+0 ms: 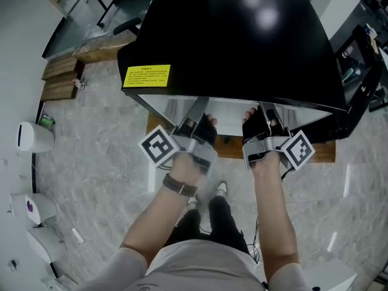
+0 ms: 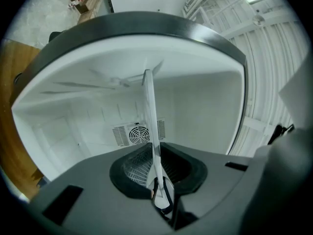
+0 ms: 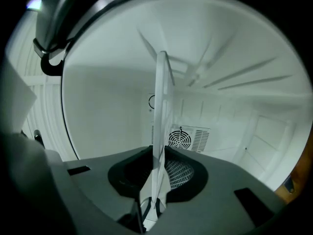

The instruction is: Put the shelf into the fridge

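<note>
The black fridge stands open in front of me, its white inside showing in both gripper views. The shelf is a thin white plate seen edge-on, reaching into the fridge cavity. My left gripper is shut on the shelf's near edge. My right gripper is shut on that same edge further right. In the head view both grippers sit at the fridge opening, under its top, with gloved hands behind them. The far end of the shelf is hidden inside.
A round fan vent sits on the fridge's back wall. The open fridge door stands at the right. A yellow label marks the fridge top. Wooden steps and white bins lie left.
</note>
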`<action>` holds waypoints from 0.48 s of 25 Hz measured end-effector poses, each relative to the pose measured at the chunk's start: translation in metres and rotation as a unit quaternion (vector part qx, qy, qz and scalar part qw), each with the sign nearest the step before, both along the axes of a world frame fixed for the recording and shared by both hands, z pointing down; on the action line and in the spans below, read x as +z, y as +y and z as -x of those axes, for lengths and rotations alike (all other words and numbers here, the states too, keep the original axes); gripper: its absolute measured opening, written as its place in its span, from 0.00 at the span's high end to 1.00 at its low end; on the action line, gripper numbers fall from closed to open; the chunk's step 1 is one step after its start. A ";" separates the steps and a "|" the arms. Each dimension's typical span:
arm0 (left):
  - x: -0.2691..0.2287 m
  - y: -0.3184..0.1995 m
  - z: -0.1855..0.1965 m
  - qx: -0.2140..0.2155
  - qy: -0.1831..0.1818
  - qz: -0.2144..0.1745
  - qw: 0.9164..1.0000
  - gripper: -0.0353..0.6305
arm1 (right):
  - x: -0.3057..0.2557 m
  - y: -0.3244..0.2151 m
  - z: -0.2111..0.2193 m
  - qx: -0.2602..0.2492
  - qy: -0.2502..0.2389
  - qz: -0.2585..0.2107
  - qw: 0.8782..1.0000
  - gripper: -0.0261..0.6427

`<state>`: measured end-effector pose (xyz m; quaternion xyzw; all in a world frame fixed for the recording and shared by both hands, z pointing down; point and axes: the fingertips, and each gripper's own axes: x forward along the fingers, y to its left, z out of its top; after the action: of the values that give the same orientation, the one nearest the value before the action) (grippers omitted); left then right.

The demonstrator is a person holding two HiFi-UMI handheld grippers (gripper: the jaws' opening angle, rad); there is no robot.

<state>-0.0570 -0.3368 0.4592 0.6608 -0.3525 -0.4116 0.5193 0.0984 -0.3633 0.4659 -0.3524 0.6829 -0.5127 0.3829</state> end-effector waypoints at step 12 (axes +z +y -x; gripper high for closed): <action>-0.009 0.046 -0.025 0.041 -0.005 0.008 0.999 0.94 | -0.011 0.058 -0.004 0.003 0.024 0.013 1.000 0.93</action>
<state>-0.0324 -0.2911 0.4503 0.6727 -0.3308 -0.3837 0.5393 0.1020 -0.3056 0.4549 -0.3718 0.6840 -0.5118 0.3632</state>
